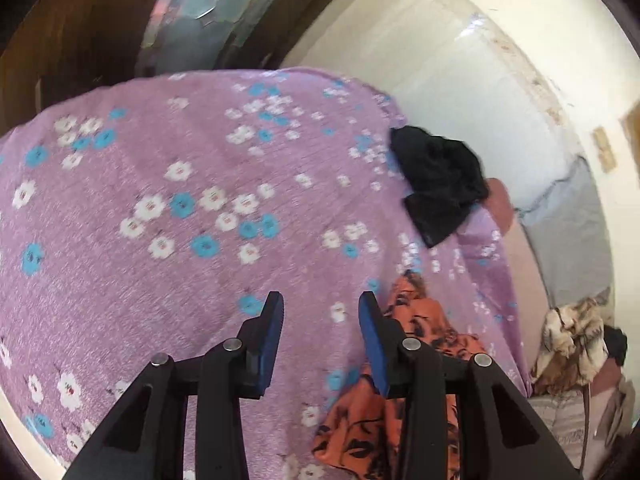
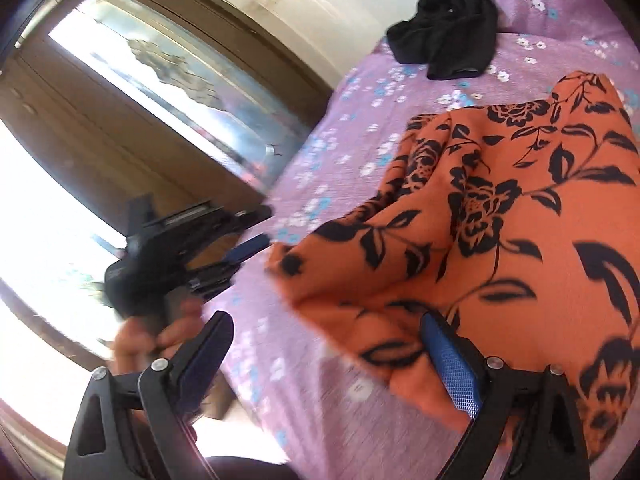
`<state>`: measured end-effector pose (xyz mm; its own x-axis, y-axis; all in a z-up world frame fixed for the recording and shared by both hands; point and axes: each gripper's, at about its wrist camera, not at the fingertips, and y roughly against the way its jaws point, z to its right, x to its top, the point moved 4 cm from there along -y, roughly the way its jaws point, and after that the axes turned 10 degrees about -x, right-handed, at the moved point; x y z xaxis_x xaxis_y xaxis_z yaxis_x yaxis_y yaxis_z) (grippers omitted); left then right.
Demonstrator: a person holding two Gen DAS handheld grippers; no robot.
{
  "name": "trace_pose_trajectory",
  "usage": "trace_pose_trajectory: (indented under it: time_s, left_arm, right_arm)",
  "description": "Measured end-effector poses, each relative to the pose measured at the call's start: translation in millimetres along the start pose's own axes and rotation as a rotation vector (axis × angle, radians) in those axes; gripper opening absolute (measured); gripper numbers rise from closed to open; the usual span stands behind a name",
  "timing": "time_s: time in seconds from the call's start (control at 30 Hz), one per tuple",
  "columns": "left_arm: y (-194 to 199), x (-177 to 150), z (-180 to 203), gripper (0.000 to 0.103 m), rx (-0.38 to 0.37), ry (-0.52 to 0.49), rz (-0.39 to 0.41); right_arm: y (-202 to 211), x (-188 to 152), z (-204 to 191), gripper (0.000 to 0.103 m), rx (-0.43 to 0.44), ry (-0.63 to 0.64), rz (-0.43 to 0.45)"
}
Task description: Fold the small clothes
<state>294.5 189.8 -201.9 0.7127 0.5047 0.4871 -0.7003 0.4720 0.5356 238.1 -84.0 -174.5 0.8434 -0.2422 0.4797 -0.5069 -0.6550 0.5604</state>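
Both hand-held grippers, left (image 1: 322, 308) and right (image 2: 328, 336), stood released over the crumpled orange floral garment (image 2: 500, 216) on the bed (image 1: 160, 200); next, probably, grasping its edge to spread it.

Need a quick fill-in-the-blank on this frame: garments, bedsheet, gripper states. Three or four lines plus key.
1. The orange garment carries a floral print in the colour ____.
2. The plain crumpled garment near the far edge of the bed is ____.
3. The bedsheet is purple with white and ____ flowers.
4. The right gripper has its jaws wide ____, with nothing clamped between them.

Missing words: black; black; blue; open
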Motion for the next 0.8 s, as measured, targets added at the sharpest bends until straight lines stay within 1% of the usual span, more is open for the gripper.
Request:
trace_pose_trajectory:
  time_s: [0.03,0.1,0.17,0.2,0.23,0.27,0.3,0.33,0.37,0.4,0.43,0.47,0.5,0.53,0.57,0.6,0.63,0.67,0.7,0.73,0.8]
  left_arm:
    - [4,-1,10,0.040,-0.040,-0.030,0.009]
    - [10,-6,39,0.044,-0.136,-0.110,0.024]
    - [14,-17,71,0.057,-0.203,-0.214,0.018]
    - [13,-26,87,0.058,-0.225,-0.269,0.007]
    - [12,-35,100,0.059,-0.241,-0.314,-0.010]
    - [6,-44,111,0.059,-0.246,-0.356,-0.038]
    - [-4,-55,120,0.059,-0.217,-0.399,-0.082]
    - [-17,-65,122,0.059,-0.159,-0.434,-0.130]
    - [-33,-76,120,0.059,-0.068,-0.471,-0.190]
    - [-53,-86,109,0.059,0.062,-0.509,-0.261]
    - [-71,-93,94,0.060,0.208,-0.531,-0.319]
    - [-84,-95,76,0.064,0.297,-0.510,-0.359]
    - [-85,-90,66,0.067,0.253,-0.438,-0.366]
    - [-83,-81,58,0.069,0.186,-0.336,-0.374]
    - [-80,-74,50,0.069,0.132,-0.251,-0.385]
    - [-78,-70,40,0.069,0.095,-0.189,-0.395]
    - [-79,-68,32,0.071,0.075,-0.148,-0.408]
    - [-79,-67,24,0.073,0.052,-0.099,-0.421]
    - [-79,-67,19,0.073,0.028,-0.062,-0.431]
    - [-79,-69,17,0.073,0.013,-0.044,-0.439]
    - [-78,-70,20,0.074,0.012,-0.068,-0.440]
  right_arm:
    - [13,-3,2,0.096,0.020,-0.013,0.024]
    - [38,-3,13,0.096,0.019,-0.062,0.095]
    - [59,-3,36,0.094,-0.017,-0.131,0.167]
    - [63,-2,48,0.092,-0.032,-0.163,0.188]
    - [64,0,61,0.082,-0.050,-0.206,0.197]
    - [61,0,78,0.076,-0.060,-0.274,0.191]
    - [56,-1,91,0.075,-0.055,-0.328,0.179]
    - [48,-2,104,0.067,-0.036,-0.373,0.163]
    - [39,-4,117,0.049,-0.046,-0.402,0.143]
    - [33,-9,126,0.039,-0.073,-0.421,0.122]
    - [27,-12,135,0.023,-0.085,-0.443,0.107]
    - [24,-18,145,0.006,-0.075,-0.478,0.102]
    - [22,-20,151,0.000,-0.054,-0.504,0.093]
    - [21,-20,155,0.000,-0.032,-0.523,0.089]
    - [21,-18,157,0.000,-0.025,-0.526,0.075]
    - [20,-14,155,0.000,-0.042,-0.506,0.057]
    - [21,-8,150,0.000,-0.071,-0.467,0.042]
    - [23,1,140,0.001,-0.111,-0.405,0.031]
    - [23,11,134,0.003,-0.138,-0.358,0.038]
    - [24,22,127,0.007,-0.155,-0.321,0.057]
    - [23,48,123,0.008,-0.176,-0.292,0.095]
